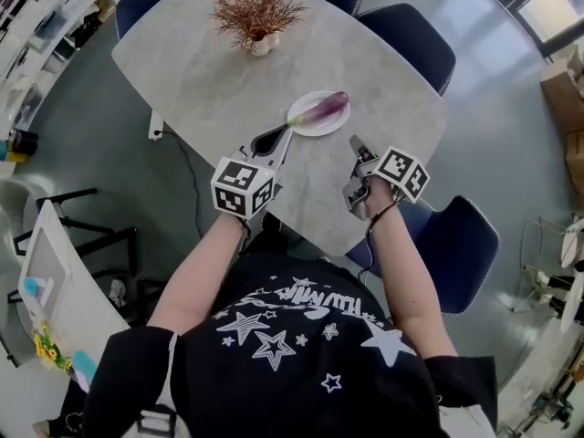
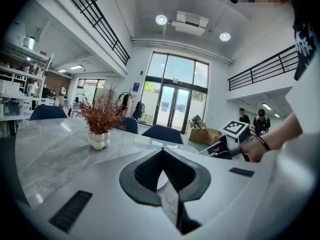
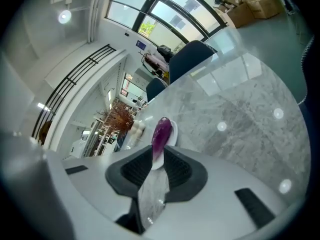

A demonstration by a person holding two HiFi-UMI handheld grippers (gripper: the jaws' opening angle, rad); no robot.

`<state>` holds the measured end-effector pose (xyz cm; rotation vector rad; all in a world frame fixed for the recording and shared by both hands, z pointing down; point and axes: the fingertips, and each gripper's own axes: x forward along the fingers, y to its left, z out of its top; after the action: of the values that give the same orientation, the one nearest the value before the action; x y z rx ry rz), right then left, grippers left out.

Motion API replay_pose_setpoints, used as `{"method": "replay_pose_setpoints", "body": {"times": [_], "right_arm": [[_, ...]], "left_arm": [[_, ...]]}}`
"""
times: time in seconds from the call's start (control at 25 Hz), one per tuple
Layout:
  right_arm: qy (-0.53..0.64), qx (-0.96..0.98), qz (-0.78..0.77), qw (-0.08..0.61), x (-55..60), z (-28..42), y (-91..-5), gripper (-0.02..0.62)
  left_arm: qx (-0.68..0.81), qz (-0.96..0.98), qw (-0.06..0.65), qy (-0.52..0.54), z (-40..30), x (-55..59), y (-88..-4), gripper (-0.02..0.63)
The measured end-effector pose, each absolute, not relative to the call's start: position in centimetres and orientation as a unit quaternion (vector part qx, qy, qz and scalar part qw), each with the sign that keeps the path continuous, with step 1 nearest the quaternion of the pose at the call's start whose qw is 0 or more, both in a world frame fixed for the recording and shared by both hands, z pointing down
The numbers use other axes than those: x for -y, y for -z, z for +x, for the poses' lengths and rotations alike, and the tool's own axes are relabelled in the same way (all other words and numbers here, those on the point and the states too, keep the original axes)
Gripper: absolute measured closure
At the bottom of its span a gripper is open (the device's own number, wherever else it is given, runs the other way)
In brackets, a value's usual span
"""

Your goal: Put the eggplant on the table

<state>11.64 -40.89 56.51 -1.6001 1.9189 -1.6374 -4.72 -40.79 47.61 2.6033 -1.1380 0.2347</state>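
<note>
A: The eggplant [image 1: 321, 110] is seen lying on a white plate [image 1: 301, 129] on the marble table [image 1: 201, 76], stem end turned toward the left gripper [image 1: 274, 138].

B: And those left jaws are pressed together at the tips, nothing caught between them. They are held just beside the plate's near rim.

A: The right gripper [image 1: 356, 144] is held to the plate's other side, near but apart from it. Its jaws are parted and empty, and the eggplant [image 3: 161, 134] is framed in the gap, lying further along the table.

B: Beyond the plate, a vase of dried sprigs [image 1: 259, 16] is set well apart. Dark blue chairs [image 1: 412, 36] are ranged round the table's far edge.
</note>
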Motion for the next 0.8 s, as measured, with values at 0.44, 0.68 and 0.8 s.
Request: {"method": "replay_pose_setpoints", "body": {"times": [0.44, 0.68, 0.8], "right_arm": [[0.463, -0.74, -0.481, 0.085, 35.7, 12.0, -49.3, 0.526], [0.413, -0.78, -0.463, 0.079, 32.0, 12.9, -46.4, 0.528], [0.403, -0.794, -0.449, 0.078, 30.4, 13.3, -45.4, 0.528]], "left_arm": [[0.432, 0.889, 0.118, -0.091, -1.2, 33.4, -45.4, 0.598], [0.462, 0.876, 0.112, -0.085, 0.4, 28.8, -44.7, 0.598], [0.475, 0.87, 0.109, -0.079, 0.9, 26.8, -44.2, 0.598]]}}
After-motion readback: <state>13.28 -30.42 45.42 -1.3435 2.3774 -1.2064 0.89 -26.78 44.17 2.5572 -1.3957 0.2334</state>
